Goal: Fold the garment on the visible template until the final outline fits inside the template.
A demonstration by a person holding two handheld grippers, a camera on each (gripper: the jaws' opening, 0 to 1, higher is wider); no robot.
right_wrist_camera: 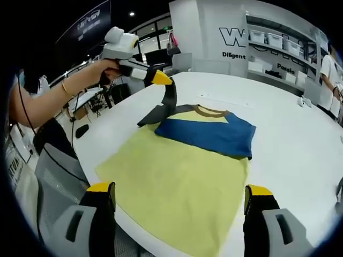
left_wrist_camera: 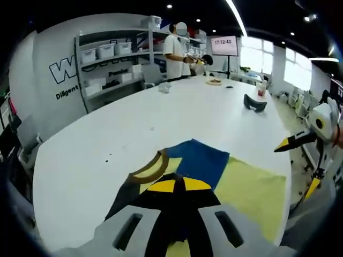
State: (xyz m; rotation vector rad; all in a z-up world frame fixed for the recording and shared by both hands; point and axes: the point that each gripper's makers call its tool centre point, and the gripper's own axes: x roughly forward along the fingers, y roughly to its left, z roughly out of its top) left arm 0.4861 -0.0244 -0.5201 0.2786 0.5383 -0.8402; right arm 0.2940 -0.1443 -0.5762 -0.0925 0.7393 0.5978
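Observation:
A garment in blue, yellow and black, with a brown collar, lies on a yellow template sheet near the white table's edge. The blue part is spread flat across the sheet's far end. My left gripper is shut on the black sleeve and holds it up above the table, so the sleeve hangs down to the garment. In the left gripper view the sleeve runs between my left gripper's jaws, past the collar. My right gripper stands wide open over the sheet's near edge, holding nothing; it also shows as the right gripper.
The white table stretches far beyond the garment. A black object, a cup and a plate sit at its far end. A person stands by shelves. A grey chair is beside the table edge.

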